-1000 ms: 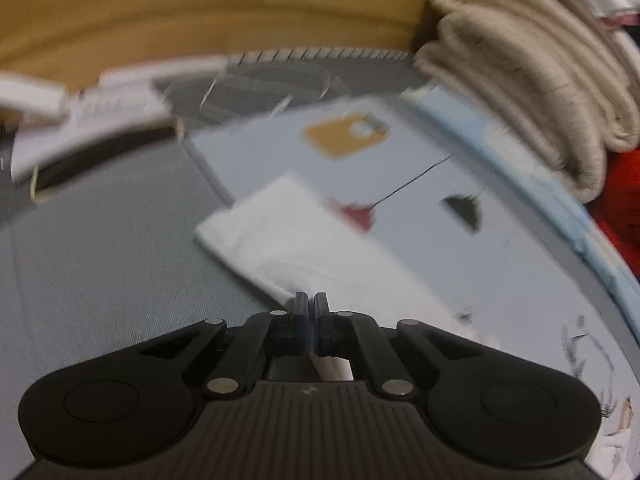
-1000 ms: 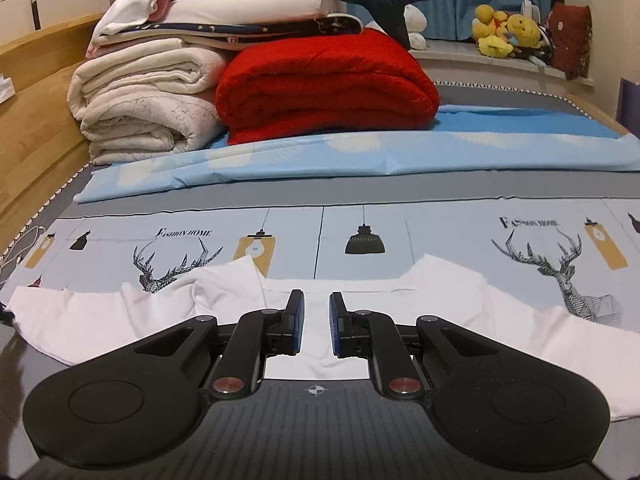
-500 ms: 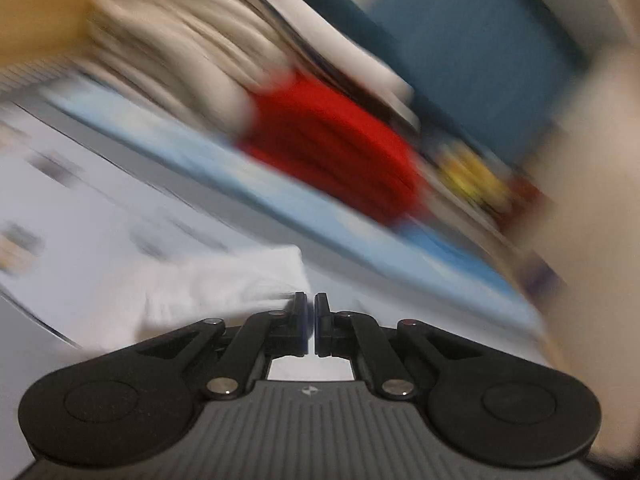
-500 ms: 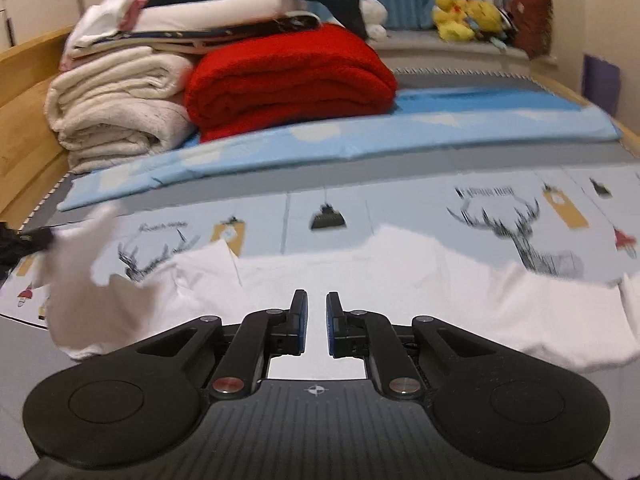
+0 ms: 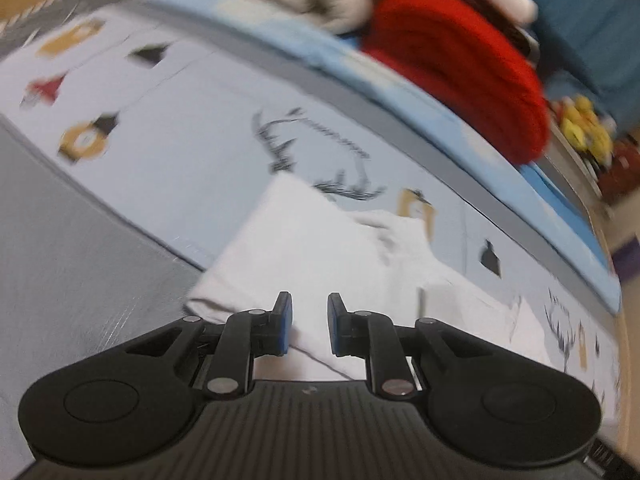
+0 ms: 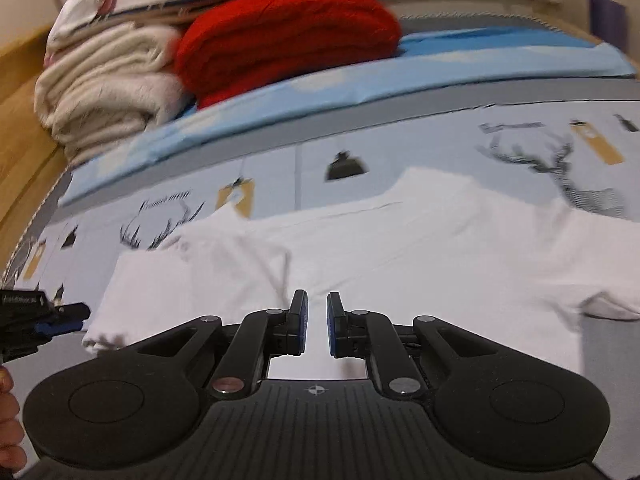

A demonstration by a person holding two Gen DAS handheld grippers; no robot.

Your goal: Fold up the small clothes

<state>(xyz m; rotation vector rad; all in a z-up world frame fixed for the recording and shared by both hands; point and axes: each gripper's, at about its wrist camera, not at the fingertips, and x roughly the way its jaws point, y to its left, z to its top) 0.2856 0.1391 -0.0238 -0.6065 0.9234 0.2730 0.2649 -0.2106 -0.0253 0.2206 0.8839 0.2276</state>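
A white garment (image 6: 400, 256) lies spread flat on the bed (image 6: 400, 96), on the pale printed sheet (image 6: 280, 168) with deer and lamp pictures. It stretches across the near part of the bed, close to the near edge. Its left sleeve is folded inward over the body, and the other sleeve reaches toward the right side of the bed.

The left gripper (image 5: 308, 324) points steeply down toward the folded left end of the garment and is rolled to one side, so the bed looks tilted in its view. Its jaws are opening; a clear gap shows between the blue pads (image 5: 285, 322), and no cloth is between them. The white fabric (image 5: 320, 248) lies just beyond the fingertips. In the right wrist view, the same gripper (image 6: 68, 316) shows at the left edge, just beside the folded edge of the garment, with part of the person's hand (image 6: 8, 420) below it.

The right gripper (image 6: 317, 326) also points down at an angle, over the middle of the garment's near hem. Its jaws stand a little apart, with a narrow gap, and nothing is pinched between them.

At the far side of the bed, near the wooden headboard (image 6: 20, 92), stand a red folded blanket (image 6: 288, 44) and a cream folded blanket (image 6: 108, 92), touching each other, on a light blue cover (image 6: 360, 76).
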